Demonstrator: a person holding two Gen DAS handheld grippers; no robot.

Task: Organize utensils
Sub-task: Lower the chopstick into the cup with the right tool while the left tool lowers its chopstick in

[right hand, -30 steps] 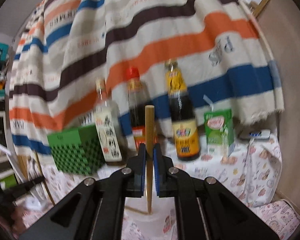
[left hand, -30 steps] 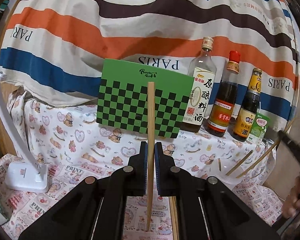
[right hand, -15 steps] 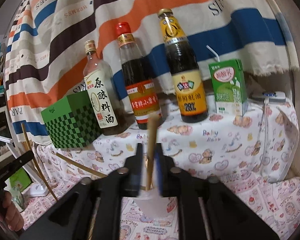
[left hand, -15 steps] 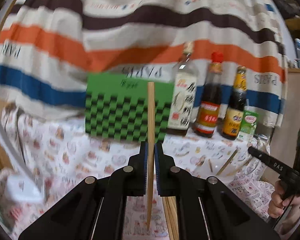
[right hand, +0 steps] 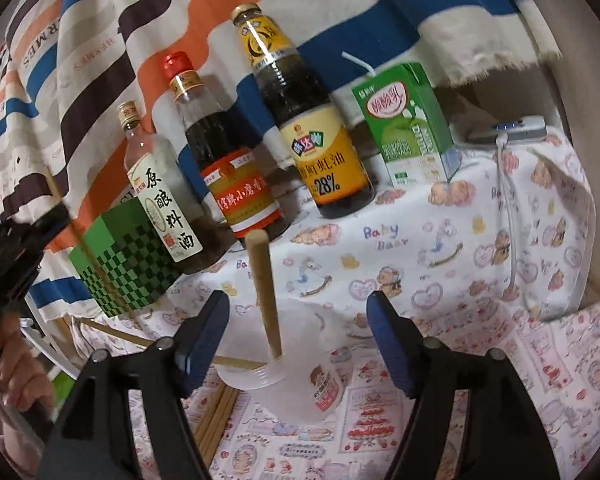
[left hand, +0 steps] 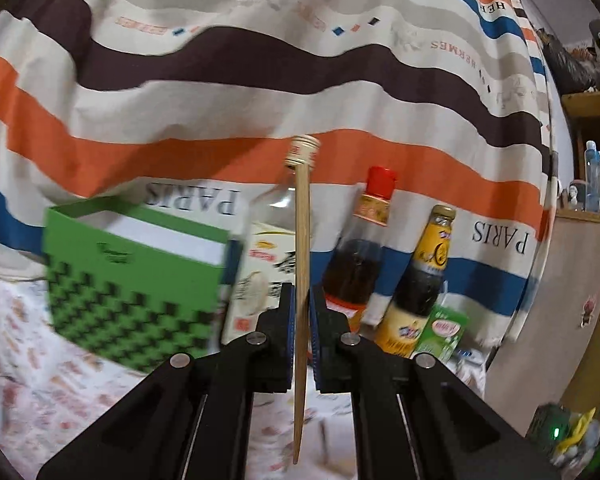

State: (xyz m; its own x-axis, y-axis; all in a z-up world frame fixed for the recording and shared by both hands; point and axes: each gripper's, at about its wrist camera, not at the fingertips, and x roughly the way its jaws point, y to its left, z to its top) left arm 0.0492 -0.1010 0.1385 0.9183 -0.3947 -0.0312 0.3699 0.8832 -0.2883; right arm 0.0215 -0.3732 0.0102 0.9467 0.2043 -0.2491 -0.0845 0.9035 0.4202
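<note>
My left gripper (left hand: 299,304) is shut on a wooden chopstick (left hand: 302,240) that stands upright between the pads, raised in front of the bottles. My right gripper (right hand: 298,320) is open and empty, its jaws wide apart over a clear plastic cup (right hand: 288,376). A chopstick (right hand: 265,292) stands in that cup, leaning back between the jaws and touching neither. Loose chopsticks (right hand: 216,412) lie on the cloth left of the cup. The left gripper with its chopstick (right hand: 80,240) shows at the left of the right wrist view.
A green checkered box (left hand: 132,276) (right hand: 128,260), three sauce bottles (right hand: 312,120) and a green milk carton (right hand: 408,124) stand at the back on the patterned cloth. A striped sheet hangs behind. A power bank with a cable (right hand: 508,132) lies at the right.
My right gripper has opened and let go of its chopstick, which now stands in the cup. My left gripper has swung right and up with its chopstick still held.
</note>
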